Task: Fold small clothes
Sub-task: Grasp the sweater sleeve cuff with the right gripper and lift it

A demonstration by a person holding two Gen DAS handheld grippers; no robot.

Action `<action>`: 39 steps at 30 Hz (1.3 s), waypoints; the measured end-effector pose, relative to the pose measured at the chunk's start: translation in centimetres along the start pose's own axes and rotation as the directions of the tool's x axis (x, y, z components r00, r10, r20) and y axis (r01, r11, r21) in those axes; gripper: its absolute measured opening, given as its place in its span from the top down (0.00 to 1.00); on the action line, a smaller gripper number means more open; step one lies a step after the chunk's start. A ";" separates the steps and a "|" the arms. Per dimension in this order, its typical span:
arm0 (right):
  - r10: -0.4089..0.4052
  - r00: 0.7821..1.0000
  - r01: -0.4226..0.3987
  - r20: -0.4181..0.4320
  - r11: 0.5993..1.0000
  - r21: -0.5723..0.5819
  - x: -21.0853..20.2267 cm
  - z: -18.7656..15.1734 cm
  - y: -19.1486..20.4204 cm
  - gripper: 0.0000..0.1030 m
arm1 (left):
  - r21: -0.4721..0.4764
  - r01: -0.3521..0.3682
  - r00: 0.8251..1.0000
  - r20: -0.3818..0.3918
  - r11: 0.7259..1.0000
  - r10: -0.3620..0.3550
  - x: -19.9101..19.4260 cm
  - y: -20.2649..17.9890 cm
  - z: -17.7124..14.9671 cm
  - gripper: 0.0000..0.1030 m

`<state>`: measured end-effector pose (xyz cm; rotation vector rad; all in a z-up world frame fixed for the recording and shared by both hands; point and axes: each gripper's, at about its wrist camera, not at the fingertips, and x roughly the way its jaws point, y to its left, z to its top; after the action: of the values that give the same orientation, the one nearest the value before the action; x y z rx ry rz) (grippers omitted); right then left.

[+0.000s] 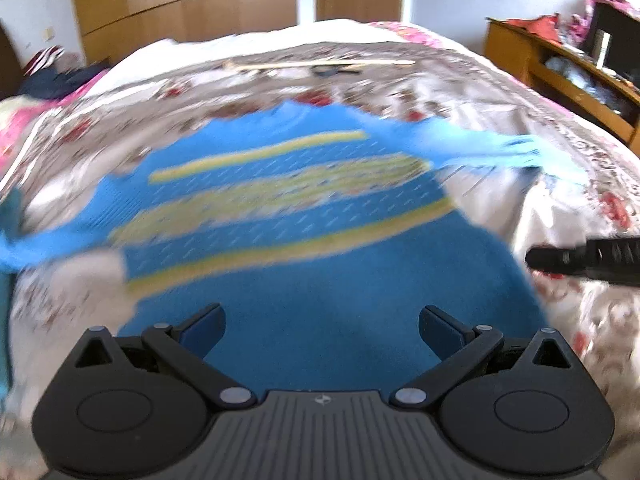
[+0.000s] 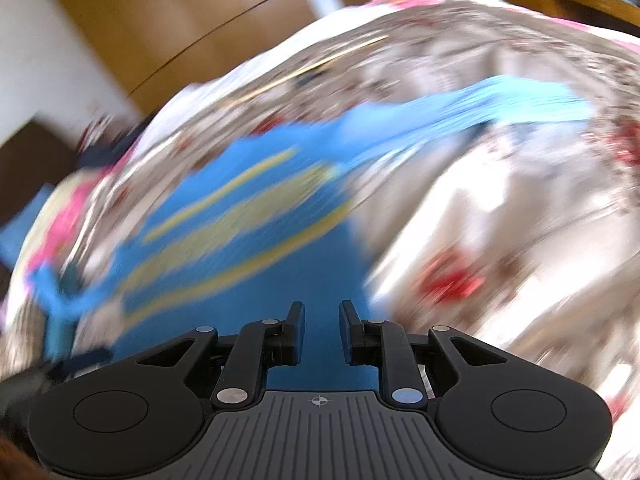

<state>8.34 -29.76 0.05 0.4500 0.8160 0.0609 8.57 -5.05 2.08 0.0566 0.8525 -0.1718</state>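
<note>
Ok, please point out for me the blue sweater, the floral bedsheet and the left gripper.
blue sweater [image 1: 320,280], left wrist view, on the plain blue part below the yellow stripes.
floral bedsheet [image 1: 472,92], left wrist view, on bare printed fabric beyond the sweater.
left gripper [image 1: 322,334], left wrist view, midway between its open fingertips.

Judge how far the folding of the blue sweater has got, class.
Done: the blue sweater lies spread flat on the floral bedspread, sleeves out to both sides. In hand: nothing; the left gripper and right gripper are both open and empty above it. Left: every fold.
</note>
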 end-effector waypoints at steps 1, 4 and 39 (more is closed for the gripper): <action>-0.027 0.999 0.027 0.024 0.999 0.025 0.3 0.9 -1.1 0.76 | 0.010 0.012 1.000 0.006 1.000 -0.012 0.5 -0.7 0.7 0.00; -0.081 0.995 0.073 0.062 0.989 0.127 1.3 3.5 -4.7 0.73 | 0.037 0.046 0.999 0.020 0.998 -0.046 2.2 -2.5 2.5 0.00; 0.261 0.929 -0.241 0.261 0.965 -0.109 9.0 13.0 8.9 0.91 | -0.080 0.020 0.998 0.064 0.997 -0.015 2.1 4.0 1.3 0.00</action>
<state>24.91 -24.40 5.24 0.4777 0.4790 0.2614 11.58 -1.49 1.22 -0.0319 0.7963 -0.1543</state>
